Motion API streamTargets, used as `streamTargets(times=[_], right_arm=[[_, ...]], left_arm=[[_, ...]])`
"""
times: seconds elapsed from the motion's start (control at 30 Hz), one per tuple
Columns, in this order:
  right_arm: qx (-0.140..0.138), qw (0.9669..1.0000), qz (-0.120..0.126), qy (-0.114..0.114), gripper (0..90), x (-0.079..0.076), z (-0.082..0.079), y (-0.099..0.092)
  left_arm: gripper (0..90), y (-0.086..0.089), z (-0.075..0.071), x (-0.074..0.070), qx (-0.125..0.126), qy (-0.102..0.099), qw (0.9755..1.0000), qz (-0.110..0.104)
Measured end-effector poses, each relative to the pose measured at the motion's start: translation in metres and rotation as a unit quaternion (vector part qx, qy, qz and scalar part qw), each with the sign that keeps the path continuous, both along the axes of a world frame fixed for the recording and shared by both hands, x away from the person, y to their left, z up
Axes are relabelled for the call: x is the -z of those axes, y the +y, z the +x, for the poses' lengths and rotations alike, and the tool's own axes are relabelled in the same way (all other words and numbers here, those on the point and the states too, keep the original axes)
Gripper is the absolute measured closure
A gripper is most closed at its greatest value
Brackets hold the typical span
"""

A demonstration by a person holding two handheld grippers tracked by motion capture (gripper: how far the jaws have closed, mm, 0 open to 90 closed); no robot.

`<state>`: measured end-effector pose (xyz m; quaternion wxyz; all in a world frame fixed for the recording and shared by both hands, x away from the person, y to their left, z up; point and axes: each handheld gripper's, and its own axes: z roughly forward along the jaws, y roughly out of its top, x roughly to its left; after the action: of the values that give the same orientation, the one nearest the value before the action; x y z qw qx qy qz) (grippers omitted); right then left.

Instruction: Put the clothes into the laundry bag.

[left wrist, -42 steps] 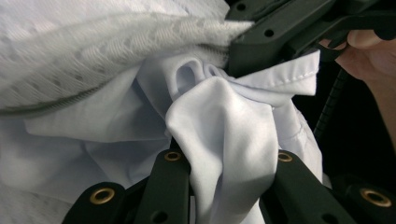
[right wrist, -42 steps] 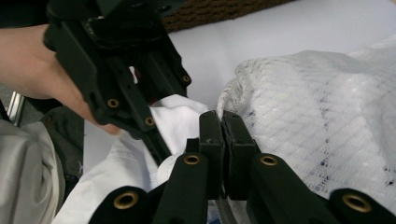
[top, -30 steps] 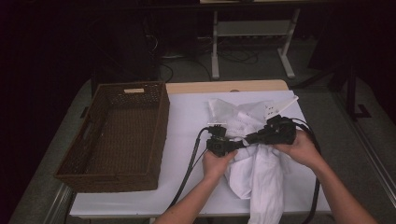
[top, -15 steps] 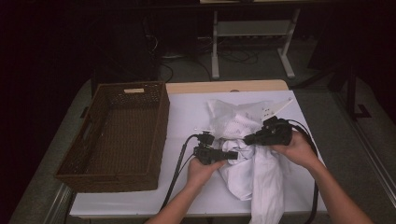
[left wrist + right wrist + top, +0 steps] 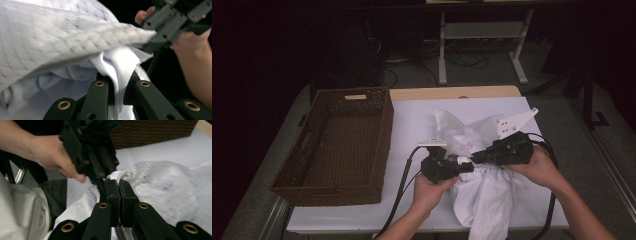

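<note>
We see a white cloth (image 5: 484, 195) near the table's front right edge, one layer of it a white mesh dotted with faint grey-blue flecks. At the left edge we see a dark brown woven basket (image 5: 337, 145) on the white table cover (image 5: 412, 120), with a pale wooden strip along the far edge. We see both grippers black, with brass-coloured rivets.
</note>
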<state>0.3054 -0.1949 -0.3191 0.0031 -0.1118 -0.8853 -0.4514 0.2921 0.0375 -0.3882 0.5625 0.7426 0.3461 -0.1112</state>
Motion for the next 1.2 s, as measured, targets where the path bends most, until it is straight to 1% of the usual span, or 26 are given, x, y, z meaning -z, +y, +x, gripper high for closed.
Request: streamTargets(times=[0.03,0.1,0.13,0.17,0.2,0.23,0.27,0.3,0.33,0.4,0.43,0.5,0.53,0.6,0.67,0.73,0.8,0.83,0.87,0.93,1.0,1.03,1.07,1.1,1.13,1.2], right_arm=[[-0.001,1.0000,0.000,-0.002,87.4,-0.001,0.000,0.000],[0.003,0.9999,-0.001,0.009,87.4,0.003,0.007,-0.002],[0.005,0.9998,-0.001,0.017,87.4,0.006,0.010,-0.002],[0.010,0.9996,-0.002,0.026,87.4,0.013,0.017,-0.003],[0.014,0.9994,-0.003,0.031,87.4,0.017,0.020,-0.004],[0.021,0.9991,-0.003,0.037,87.4,0.022,0.024,-0.005],[0.030,0.9986,0.001,0.044,87.4,0.027,0.028,-0.008],[0.035,0.9984,-0.001,0.045,87.4,0.030,0.030,-0.010],[0.043,0.9980,-0.009,0.045,87.4,0.033,0.031,-0.011],[0.055,0.9972,-0.018,0.046,87.4,0.037,0.034,-0.014],[0.058,0.9970,-0.022,0.047,87.3,0.039,0.035,-0.016],[0.063,0.9966,-0.022,0.048,87.3,0.039,0.037,-0.017],[0.064,0.9967,-0.020,0.045,87.3,0.039,0.038,-0.018],[0.067,0.9967,-0.020,0.042,87.2,0.039,0.039,-0.019],[0.070,0.9964,-0.022,0.043,87.2,0.040,0.040,-0.018],[0.072,0.9962,-0.022,0.042,87.2,0.040,0.041,-0.017],[0.075,0.9960,-0.023,0.043,87.2,0.041,0.043,-0.016],[0.076,0.9959,-0.024,0.042,87.2,0.041,0.043,-0.015],[0.075,0.9959,-0.027,0.042,87.2,0.042,0.044,-0.014],[0.075,0.9958,-0.029,0.044,87.1,0.042,0.045,-0.013],[0.074,0.9958,-0.031,0.045,87.1,0.043,0.046,-0.010],[0.073,0.9958,-0.032,0.045,87.1,0.044,0.047,-0.009],[0.072,0.9959,-0.034,0.045,87.1,0.044,0.047,-0.008],[0.070,0.9959,-0.036,0.044,87.1,0.044,0.046,-0.007],[0.068,0.9960,-0.038,0.043,87.1,0.044,0.046,-0.007],[0.063,0.9962,-0.041,0.043,87.1,0.043,0.044,-0.006]], left_arm=[[84.7,-0.002,0.004,0.003,-0.010,-0.002,0.9999,0.004],[84.5,-0.010,0.019,0.017,-0.030,0.008,0.9994,0.015],[84.4,-0.016,0.030,0.030,-0.050,0.027,0.9983,0.016],[84.3,-0.019,0.038,0.039,-0.060,0.039,0.9973,0.013],[84.1,-0.023,0.047,0.049,-0.070,0.049,0.9962,0.015],[83.9,-0.027,0.054,0.059,-0.086,0.061,0.9943,0.015],[83.4,-0.028,0.057,0.064,-0.090,0.067,0.9937,0.013],[82.6,-0.030,0.058,0.066,-0.089,0.069,0.9936,0.013],[81.4,-0.030,0.058,0.065,-0.089,0.063,0.9939,0.016],[75.1,-0.026,0.054,0.059,-0.082,0.052,0.9944,0.043],[70.1,-0.022,0.052,0.055,-0.077,0.046,0.9943,0.059],[59.7,-0.014,0.047,0.048,-0.078,0.035,0.9931,0.080],[55.0,-0.007,0.044,0.043,-0.076,0.033,0.9927,0.088],[46.4,0.006,0.039,0.037,-0.069,0.038,0.9920,0.098],[39.1,0.017,0.034,0.034,-0.071,0.044,0.9918,0.097],[33.3,0.026,0.031,0.031,-0.062,0.060,0.9915,0.097],[30.1,0.030,0.027,0.033,-0.048,0.072,0.9913,0.099],[28.9,0.031,0.024,0.036,-0.037,0.087,0.9912,0.092],[28.4,0.029,0.023,0.040,-0.026,0.096,0.9914,0.085],[30.0,0.022,0.022,0.047,-0.012,0.107,0.9900,0.090],[30.7,0.010,0.026,0.056,-0.002,0.123,0.9892,0.081],[34.2,0.003,0.029,0.061,0.001,0.126,0.9891,0.076],[39.6,-0.005,0.031,0.065,-0.006,0.129,0.9897,0.061],[49.1,-0.010,0.032,0.068,-0.013,0.128,0.9908,0.043],[58.2,-0.015,0.032,0.069,-0.020,0.125,0.9914,0.034],[74.0,-0.024,0.031,0.068,-0.032,0.109,0.9933,0.020]])
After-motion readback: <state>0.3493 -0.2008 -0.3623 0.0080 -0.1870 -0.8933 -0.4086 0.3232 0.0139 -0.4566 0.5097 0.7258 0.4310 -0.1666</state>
